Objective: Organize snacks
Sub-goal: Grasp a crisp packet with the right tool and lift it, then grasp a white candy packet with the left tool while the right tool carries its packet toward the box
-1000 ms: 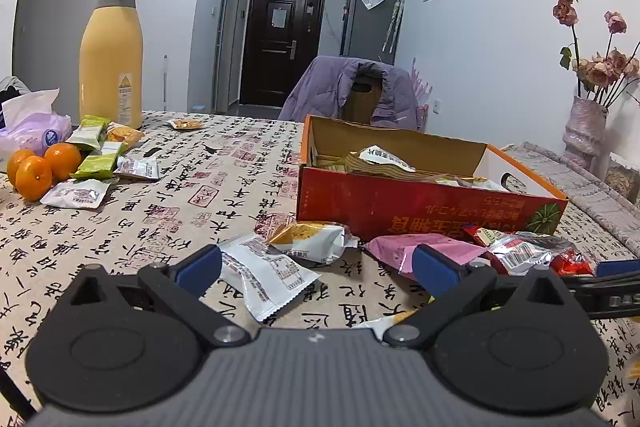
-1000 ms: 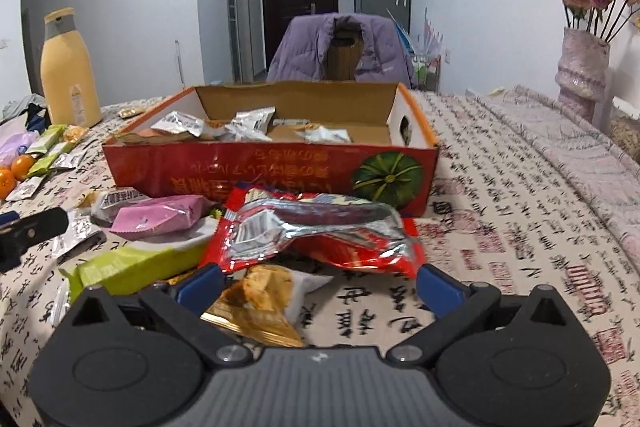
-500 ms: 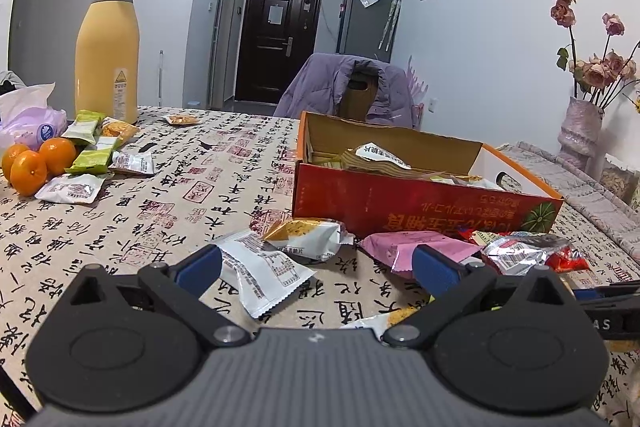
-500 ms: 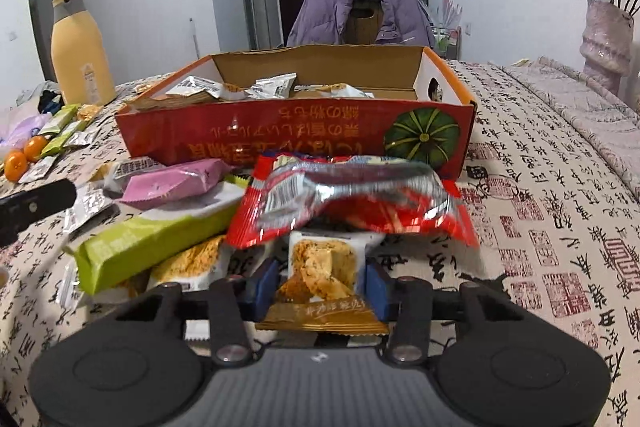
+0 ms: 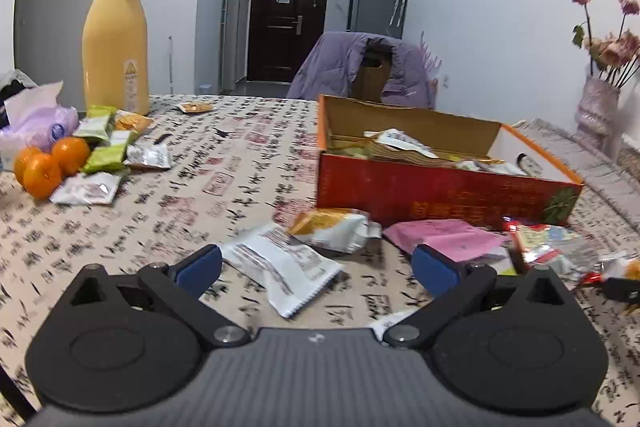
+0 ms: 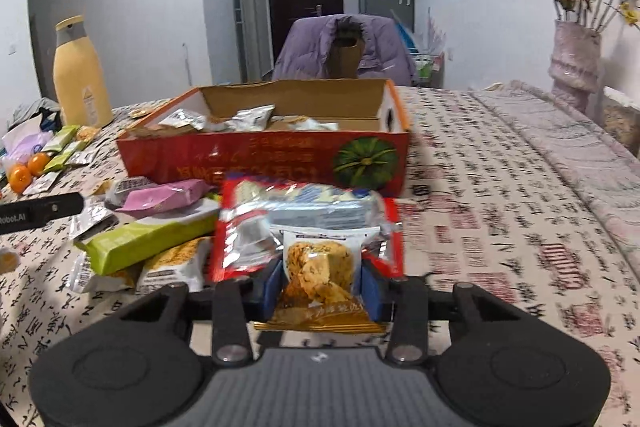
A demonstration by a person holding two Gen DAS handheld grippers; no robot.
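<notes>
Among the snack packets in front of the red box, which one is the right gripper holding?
The clear-fronted cookie packet with the gold bottom edge. It sits pinched between the right gripper blue fingers; the pink, green and red-silver packets lie loose.

We see a bench (image 5: pixel 224 163) covered in a cloth printed with calligraphy. On it sit an open red cardboard box (image 6: pixel 264 155), a tall yellow bottle (image 5: pixel 116 39), oranges (image 5: pixel 52 163) beside green and silver packets (image 5: pixel 108 155), a pink vase (image 6: pixel 574 63), and loose snacks before the box: a white packet (image 5: pixel 280 267), a pink packet (image 5: pixel 444 239), a green bar (image 6: pixel 148 239).
</notes>
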